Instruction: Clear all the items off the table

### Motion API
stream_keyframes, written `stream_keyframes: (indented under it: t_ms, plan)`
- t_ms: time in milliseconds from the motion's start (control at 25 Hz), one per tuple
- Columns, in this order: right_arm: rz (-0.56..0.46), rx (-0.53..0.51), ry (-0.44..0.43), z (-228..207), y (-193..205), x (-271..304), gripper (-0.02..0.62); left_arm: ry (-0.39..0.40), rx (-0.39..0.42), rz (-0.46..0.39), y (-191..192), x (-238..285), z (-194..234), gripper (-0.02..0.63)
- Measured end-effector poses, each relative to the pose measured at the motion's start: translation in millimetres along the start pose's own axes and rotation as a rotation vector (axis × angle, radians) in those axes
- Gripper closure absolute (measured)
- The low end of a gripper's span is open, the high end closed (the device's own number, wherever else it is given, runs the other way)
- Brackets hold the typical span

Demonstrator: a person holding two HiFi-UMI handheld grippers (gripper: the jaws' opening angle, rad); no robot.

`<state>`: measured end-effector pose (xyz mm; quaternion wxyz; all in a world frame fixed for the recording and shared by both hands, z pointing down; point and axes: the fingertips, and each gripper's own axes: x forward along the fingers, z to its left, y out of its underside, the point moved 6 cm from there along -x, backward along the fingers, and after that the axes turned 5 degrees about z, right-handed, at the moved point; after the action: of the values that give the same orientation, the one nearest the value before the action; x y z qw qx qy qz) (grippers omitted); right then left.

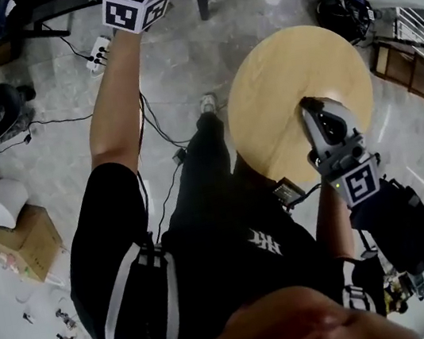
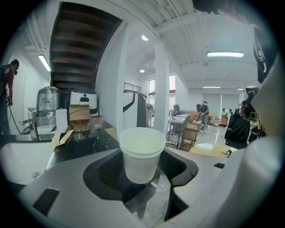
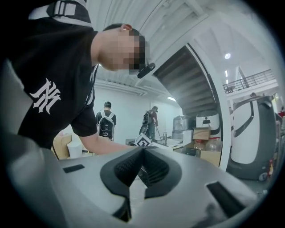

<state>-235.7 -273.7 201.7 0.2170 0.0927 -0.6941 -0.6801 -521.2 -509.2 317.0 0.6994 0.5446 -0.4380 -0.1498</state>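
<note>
Nearest us: right gripper [image 3: 141, 165] closed, jaws pressed together with nothing between them, above the near edge of the round wooden worktop [image 1: 275, 90]. Farther out, our left arm is stretched over the floor [image 1: 177, 58], well apart from the worktop. The left gripper [image 2: 142, 173] clamps 1 white cup [image 2: 140, 149], upright (in the air). Power strip [image 1: 98, 53] lies beyond.

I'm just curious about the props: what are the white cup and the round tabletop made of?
The cup is probably paper or thin plastic: plain white, matte, with a rolled rim. The round tabletop looks like pale wood, perhaps veneer or laminate: an even tan colour with a low sheen.
</note>
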Motion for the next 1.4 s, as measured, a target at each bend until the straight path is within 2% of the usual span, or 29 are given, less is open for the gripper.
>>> stream_keyframes:
  t_ms: [240, 400, 560, 840, 1120, 1200, 1400]
  plan:
    - [-0.016, -0.021, -0.02, -42.4, 13.5, 86.8, 0.591, -0.006, -0.004, 0.013, 24.4, 12.7, 24.0, 0.331]
    - [-0.049, -0.111, -0.069, -75.2, 13.1, 173.1, 0.591, -0.008, 0.004, 0.017, 32.0, 13.1, 25.2, 0.331]
    - [-0.063, -0.078, -0.067, -105.0, 16.4, 230.9, 0.591, -0.007, -0.002, 0.013, 37.3, 18.8, 25.8, 0.331]
    - [-0.073, -0.019, -0.011, -131.0, 26.8, 252.0, 0.591, -0.02, -0.002, -0.005, 37.0, 23.6, 25.8, 0.324]
    - [-0.066, 0.016, -0.008, -131.2, 39.3, 264.9, 0.592, -0.026, 0.023, -0.031, 39.3, 24.2, 29.0, 0.297]
    - [-0.077, 0.029, -0.004, -131.4, 39.2, 263.3, 0.592, -0.022, 0.026, -0.052, 36.6, 23.0, 29.8, 0.245]
    - [-0.07, 0.04, 0.012, -131.9, 43.0, 259.8, 0.592, -0.026, 0.042, -0.095, 23.9, 9.6, 28.6, 0.233]
